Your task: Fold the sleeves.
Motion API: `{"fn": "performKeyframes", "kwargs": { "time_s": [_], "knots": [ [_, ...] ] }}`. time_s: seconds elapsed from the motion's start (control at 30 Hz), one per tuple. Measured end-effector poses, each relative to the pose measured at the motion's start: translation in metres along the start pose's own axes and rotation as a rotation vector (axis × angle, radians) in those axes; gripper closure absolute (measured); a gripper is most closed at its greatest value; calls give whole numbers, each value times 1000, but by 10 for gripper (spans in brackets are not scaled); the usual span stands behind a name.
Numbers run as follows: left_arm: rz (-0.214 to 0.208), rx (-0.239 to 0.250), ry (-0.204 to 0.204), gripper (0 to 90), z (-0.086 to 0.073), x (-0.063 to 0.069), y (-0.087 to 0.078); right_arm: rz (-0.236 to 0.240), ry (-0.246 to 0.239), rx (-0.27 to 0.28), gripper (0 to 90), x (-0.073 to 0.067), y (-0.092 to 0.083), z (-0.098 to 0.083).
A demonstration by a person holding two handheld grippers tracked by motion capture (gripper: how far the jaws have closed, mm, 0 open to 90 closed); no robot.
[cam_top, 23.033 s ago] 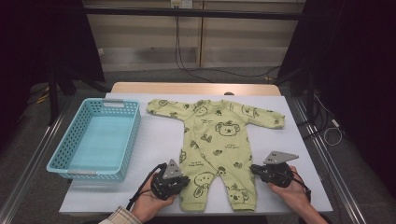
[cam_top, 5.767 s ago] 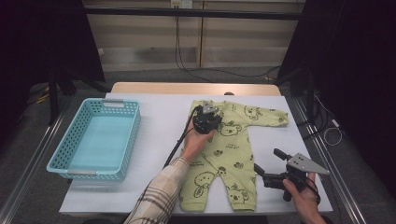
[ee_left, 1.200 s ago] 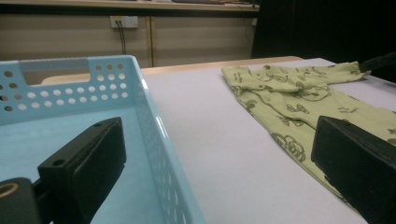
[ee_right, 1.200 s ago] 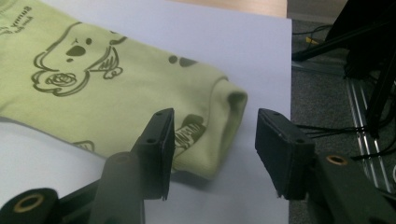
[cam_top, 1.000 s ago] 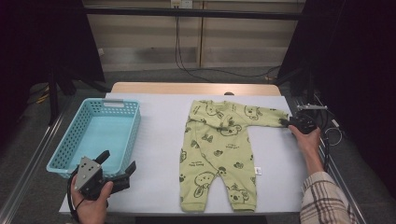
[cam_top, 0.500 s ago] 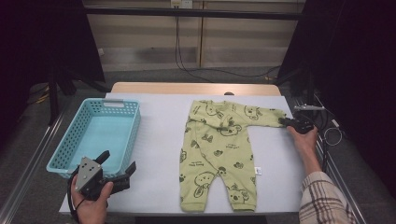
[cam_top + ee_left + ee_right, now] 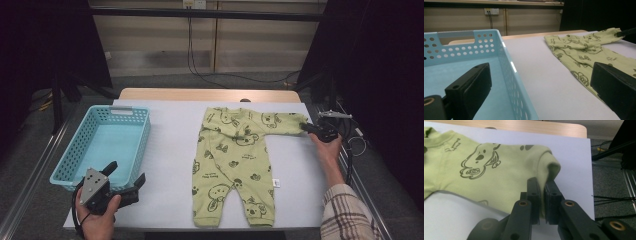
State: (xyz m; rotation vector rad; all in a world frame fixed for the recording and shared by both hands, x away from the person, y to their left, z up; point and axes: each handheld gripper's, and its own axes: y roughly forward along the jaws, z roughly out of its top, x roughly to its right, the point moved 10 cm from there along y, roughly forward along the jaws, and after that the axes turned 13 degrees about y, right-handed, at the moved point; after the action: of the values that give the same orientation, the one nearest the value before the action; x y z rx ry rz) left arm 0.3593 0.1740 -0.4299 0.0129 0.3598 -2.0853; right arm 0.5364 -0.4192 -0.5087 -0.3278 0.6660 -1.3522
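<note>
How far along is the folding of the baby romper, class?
Done: the romper's left sleeve already lies folded over the chest. In hand: the right gripper has just closed on the other sleeve's cuff. Left: folding that sleeve and the legs; the basket holds nothing.

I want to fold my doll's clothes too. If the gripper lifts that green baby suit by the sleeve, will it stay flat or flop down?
Probably flop. The baby suit is thin cloth lying limp on the table, and its sleeve cuff already puckers where the right gripper pinches it. It looks light, so the rest should drag and dangle rather than slip free.
</note>
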Motion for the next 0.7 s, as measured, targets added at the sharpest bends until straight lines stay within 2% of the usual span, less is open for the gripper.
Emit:
{"fn": "performKeyframes", "kwargs": {
  "time_s": [0.27,0.37,0.4,0.43,0.6,0.63,0.7],
  "knots": [
    [-1,1,6,35,0,0,0,21,-10,65,846,-7,-7,11],
    [-6,4,1,35,1,1,0,31,1,72,847,-10,-9,12],
    [-10,1,10,35,0,1,0,33,-9,75,847,-10,-9,13],
    [-11,-1,7,35,0,1,0,30,6,70,847,-12,-10,12],
    [-10,1,11,35,0,1,0,49,-18,93,847,-15,-12,17],
    [-10,2,10,35,1,1,0,54,6,83,847,-18,-14,16],
    [-11,0,9,35,0,1,0,62,-5,96,847,-20,-15,18]
  ]
}}
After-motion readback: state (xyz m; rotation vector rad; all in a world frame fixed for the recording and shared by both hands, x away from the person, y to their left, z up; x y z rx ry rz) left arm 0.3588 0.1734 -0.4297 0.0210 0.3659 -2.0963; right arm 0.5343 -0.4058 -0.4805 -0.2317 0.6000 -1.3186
